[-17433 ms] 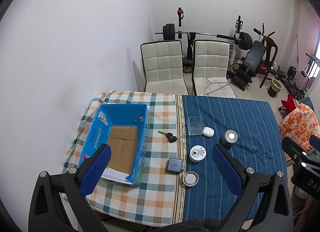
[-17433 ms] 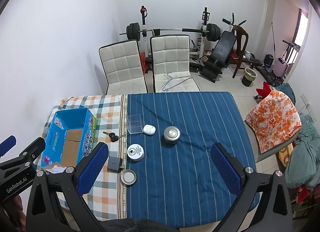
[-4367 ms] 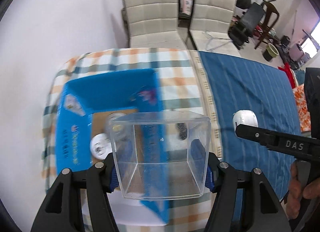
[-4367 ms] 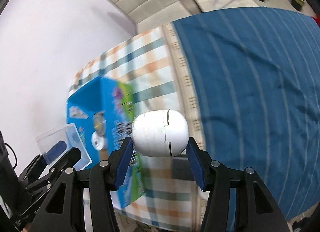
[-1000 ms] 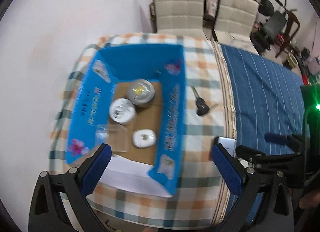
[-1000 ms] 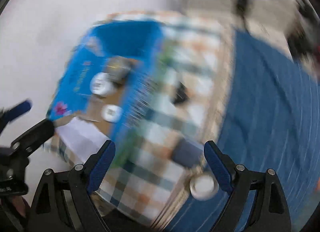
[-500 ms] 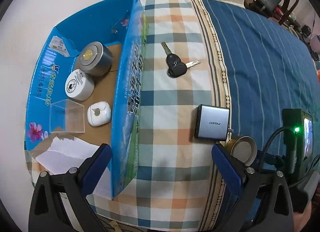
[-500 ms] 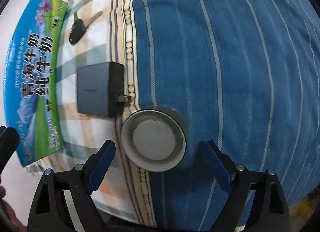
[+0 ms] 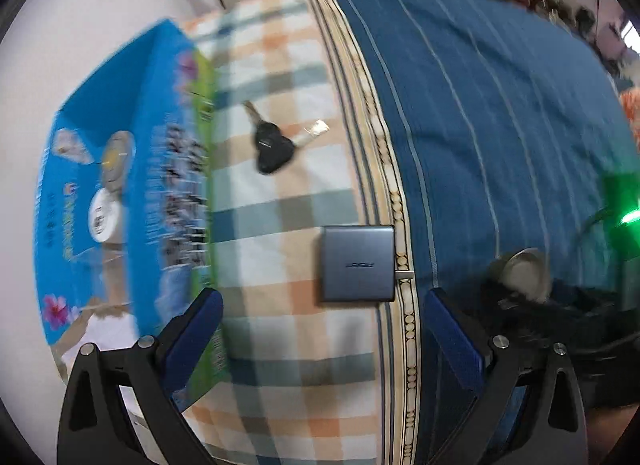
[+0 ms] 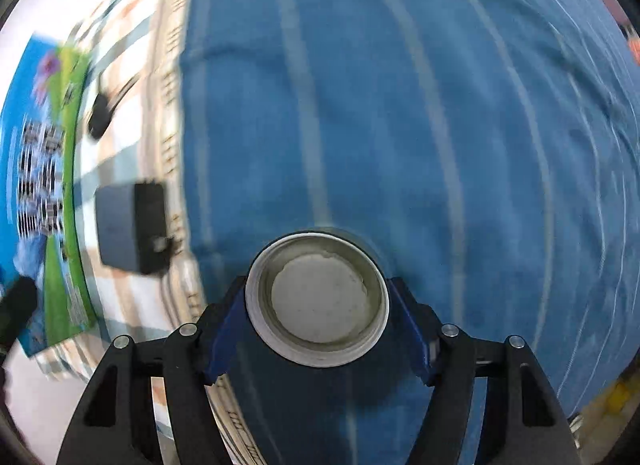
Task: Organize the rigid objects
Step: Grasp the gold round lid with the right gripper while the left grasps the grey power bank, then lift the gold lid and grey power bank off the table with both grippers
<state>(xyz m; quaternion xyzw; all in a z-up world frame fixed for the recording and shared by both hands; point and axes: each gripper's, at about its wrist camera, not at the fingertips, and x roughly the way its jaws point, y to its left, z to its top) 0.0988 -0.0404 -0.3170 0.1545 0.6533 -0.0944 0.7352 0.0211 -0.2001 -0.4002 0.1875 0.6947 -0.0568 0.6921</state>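
Our right gripper (image 10: pixel 318 321) has just been closing its jaws around the round metal lid (image 10: pixel 317 299) on the blue striped cloth (image 10: pixel 400 105); the blue pads flank its rim, contact uncertain, so we can lift it out. Our left gripper (image 9: pixel 322 339) hangs wide open and empty above the grey charger (image 9: pixel 358 263), likely next. The car key (image 9: pixel 274 145) lies beyond, beside the blue carton (image 9: pixel 80 193) that already holds two tins.

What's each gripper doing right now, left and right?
Left gripper: open, holding nothing, above the grey charger.
Right gripper: jaws have just been closing, pads now against the round metal lid between them.
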